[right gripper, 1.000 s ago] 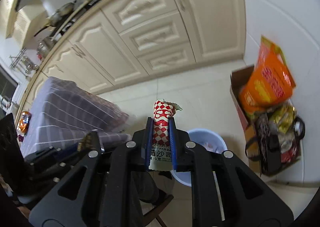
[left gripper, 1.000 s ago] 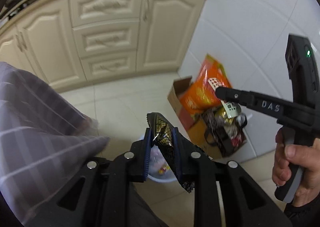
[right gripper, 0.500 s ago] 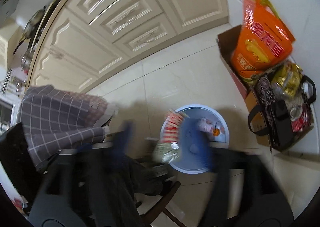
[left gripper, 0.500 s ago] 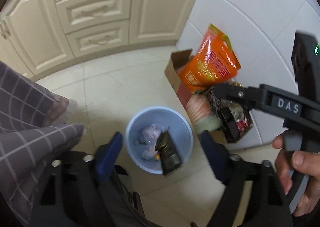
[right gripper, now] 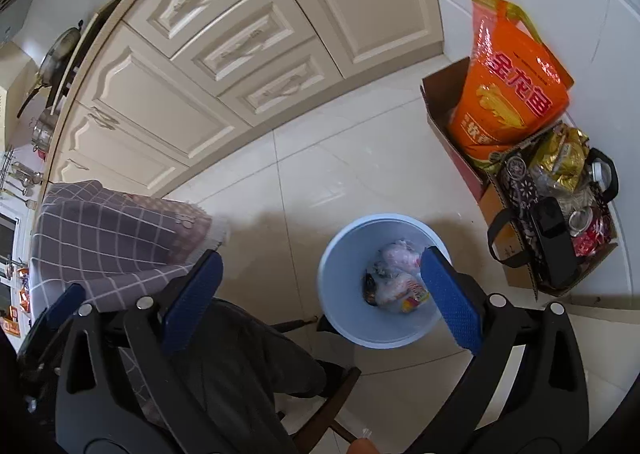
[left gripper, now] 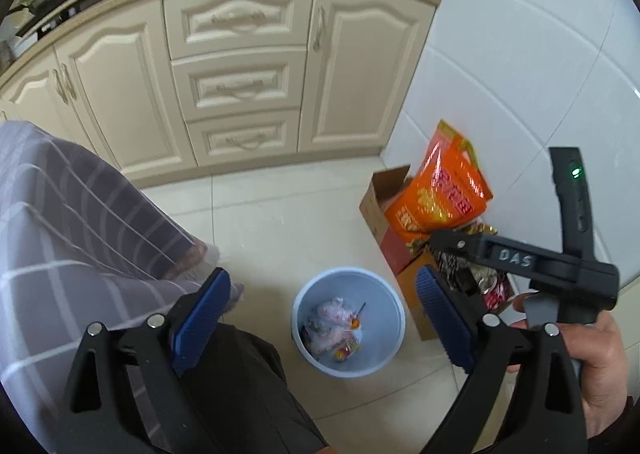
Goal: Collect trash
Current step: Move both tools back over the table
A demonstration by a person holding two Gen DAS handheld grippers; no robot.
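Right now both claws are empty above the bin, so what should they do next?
Probably swing back toward the cloth-covered table for more trash: both the left claw and right claw are open and empty, and wrappers already lie in the blue bin.

Plastic, tile, cloth and cardboard

Smooth pale-blue plastic bin [right gripper: 340, 266]; glossy floor tiles [right gripper: 320, 174]; matt checked cloth [right gripper: 108, 234]; brown cardboard box [right gripper: 438, 94]; shiny orange plastic bag [right gripper: 508, 94]; textured blue pads [left gripper: 200, 314] on matt black gripper arms.

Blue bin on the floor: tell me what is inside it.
The blue bin holds crumpled pale plastic bags, a dark wrapper and a red-and-yellow wrapper. Anything beneath that pile is covered.
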